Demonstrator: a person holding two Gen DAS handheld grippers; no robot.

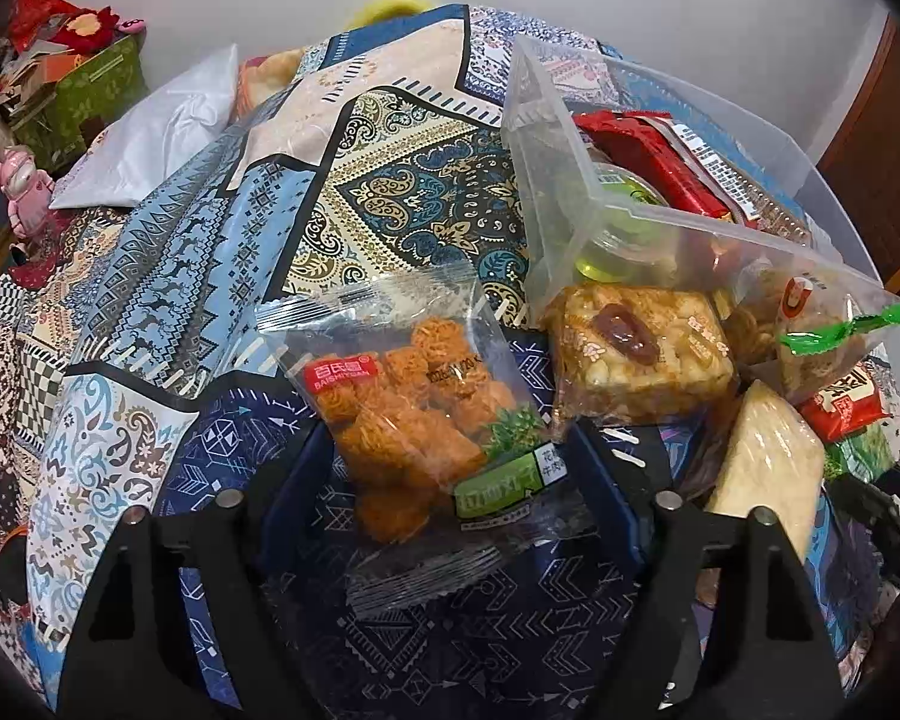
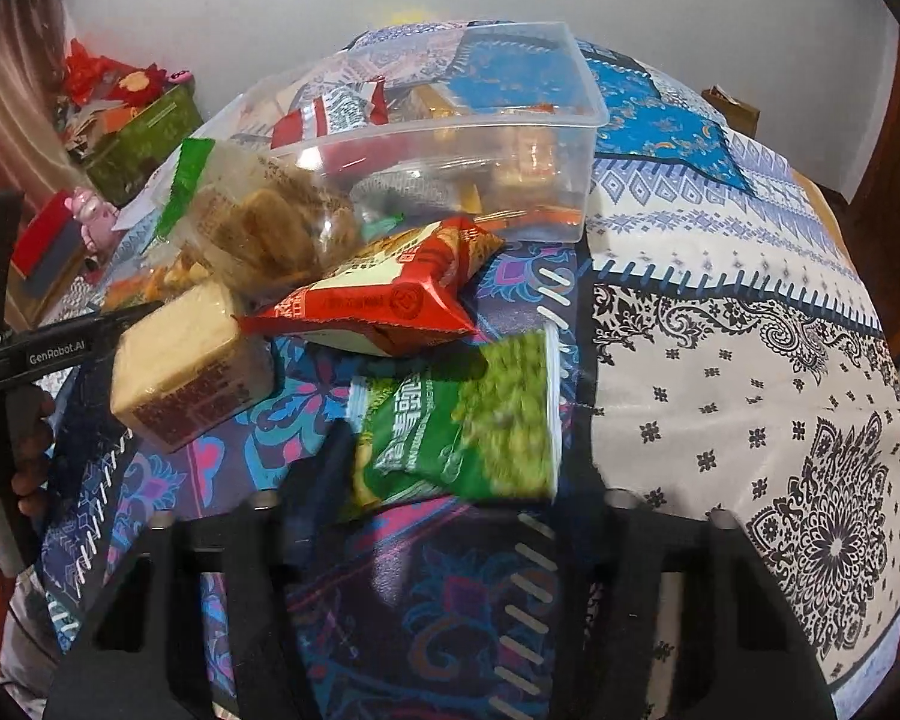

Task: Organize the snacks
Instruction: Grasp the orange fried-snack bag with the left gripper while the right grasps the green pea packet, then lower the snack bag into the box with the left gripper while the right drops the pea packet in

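We take the clear bin (image 2: 450, 120) as our landmark: it stands on the patterned surface (image 2: 750, 360), already holding several packets, and the loose snacks lie just in front of its near wall.

The right tongs (image 2: 450, 456) have the green pea packet (image 2: 468, 420) between their fingers; the left finger sits against its edge, the right finger is hidden behind it, so we judge them clamped on it but cannot be sure. The packet's long axis runs across the tongs, and the bin lies straight ahead of it, beyond the red packet (image 2: 390, 294).

The left tongs (image 1: 444, 462) stand apart on either side of the orange noodle-snack bag (image 1: 414, 414), not pressing it. That bag's long axis runs away from the tongs, tilted left; the bin is up and to its right. The right hand seems nearer to the bin.

Only the left view shows the nut bar (image 1: 642, 348) against the bin's corner; only the right view shows the bin's open top and the other hand (image 2: 27, 462).
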